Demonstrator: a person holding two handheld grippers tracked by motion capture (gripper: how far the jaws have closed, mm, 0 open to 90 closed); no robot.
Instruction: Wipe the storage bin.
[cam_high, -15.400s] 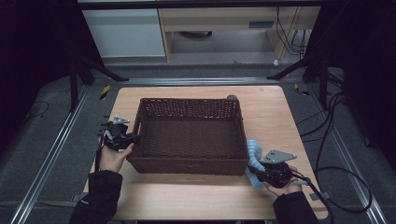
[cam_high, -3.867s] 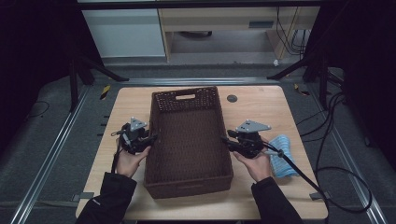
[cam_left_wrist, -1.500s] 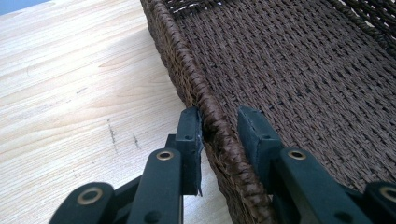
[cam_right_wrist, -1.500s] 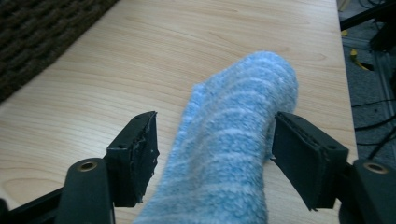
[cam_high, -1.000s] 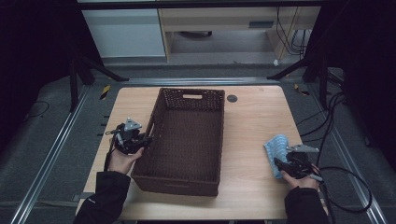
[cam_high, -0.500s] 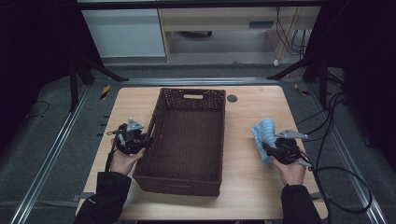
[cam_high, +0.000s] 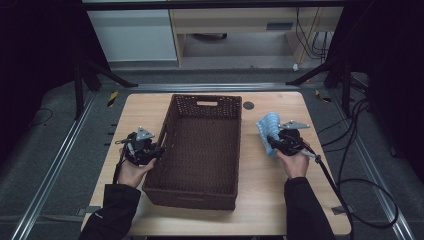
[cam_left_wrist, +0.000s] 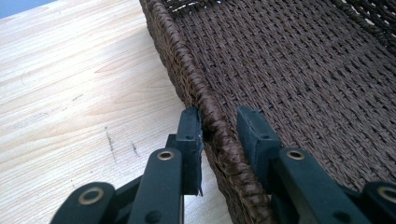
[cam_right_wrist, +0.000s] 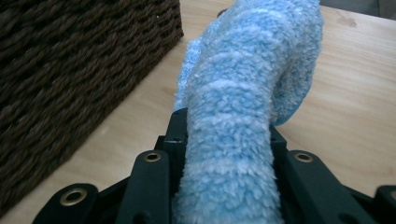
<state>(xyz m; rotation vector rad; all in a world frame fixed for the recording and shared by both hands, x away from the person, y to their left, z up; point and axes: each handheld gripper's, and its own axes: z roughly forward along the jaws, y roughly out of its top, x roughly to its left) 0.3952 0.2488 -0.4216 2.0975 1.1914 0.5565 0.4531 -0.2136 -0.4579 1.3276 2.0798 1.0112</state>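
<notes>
Where the wooden table (cam_high: 260, 175) fills the middle of the high view, a dark brown wicker basket (cam_high: 200, 150) stands lengthwise on it, a long rectangle of tight rope-like weave with a slot handle cut into its far end wall. Its rim is a thick twisted braid, and its floor is a flat, close plait. At centre left of that frame the left gripper (cam_high: 156, 151) straddles the basket's left rim; in the left gripper view (cam_left_wrist: 219, 128) the outer black jaw presses against the braid while the inner one stands a little off it inside the basket, so a firm clench cannot be told for certain.

At centre right of the high view, just beside the basket's right wall but apart from it, the right gripper (cam_high: 270, 141) is clamped on a pale blue fluffy sock (cam_high: 267, 129), striped in lighter and deeper blue. In the right gripper view the sock (cam_right_wrist: 243, 107) bulges thick and soft between the two black jaws, its free end curling over above the table.

The tabletop is light grained wood with rounded corners and a small dark round hole (cam_high: 248, 105) near its far edge. Around it lies grey carpeted floor (cam_high: 50, 170) with metal rails, black cables (cam_high: 365, 165) at the right, and pale cabinets (cam_high: 135, 32) at the top of the frame.
</notes>
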